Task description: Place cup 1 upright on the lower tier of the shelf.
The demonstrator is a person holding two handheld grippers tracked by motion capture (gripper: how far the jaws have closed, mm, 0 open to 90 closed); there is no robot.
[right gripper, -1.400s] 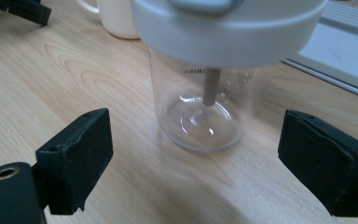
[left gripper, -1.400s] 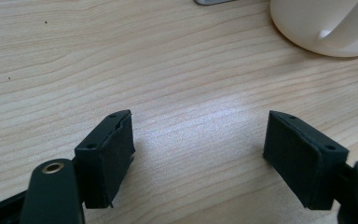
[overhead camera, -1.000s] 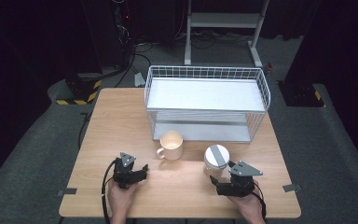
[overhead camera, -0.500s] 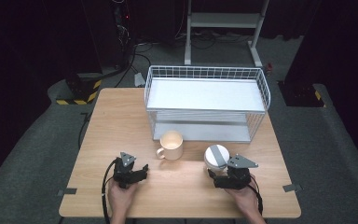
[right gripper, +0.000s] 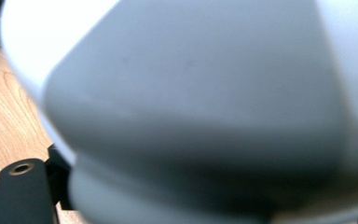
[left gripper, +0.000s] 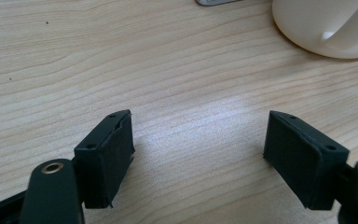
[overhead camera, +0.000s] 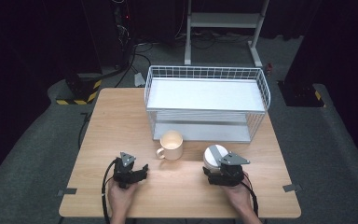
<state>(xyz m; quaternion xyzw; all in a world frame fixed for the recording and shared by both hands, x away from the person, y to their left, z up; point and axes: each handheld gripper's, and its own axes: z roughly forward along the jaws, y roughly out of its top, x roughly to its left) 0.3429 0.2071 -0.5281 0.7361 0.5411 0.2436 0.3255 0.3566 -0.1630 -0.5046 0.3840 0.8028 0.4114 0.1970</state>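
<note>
One cream mug (overhead camera: pixel 171 144), one white cup (overhead camera: pixel 213 154); left gripper (overhead camera: pixel 135 175) spread, right gripper's (overhead camera: pixel 216 176) spread unclear.

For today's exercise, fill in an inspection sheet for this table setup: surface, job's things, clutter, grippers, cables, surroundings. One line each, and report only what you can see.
Surface: wooden table, light grain, tape tabs at its near corners.
Job's things: cream mug upright; white cup at the right gripper; white wire rack behind both.
Clutter: nothing seen.
Grippers: left gripper open over bare wood; right gripper right against the white cup, jaw state unclear.
Cables: black cable loops from the left gripper.
Surroundings: dark floor, hazard-striped block, white stand behind.
</note>
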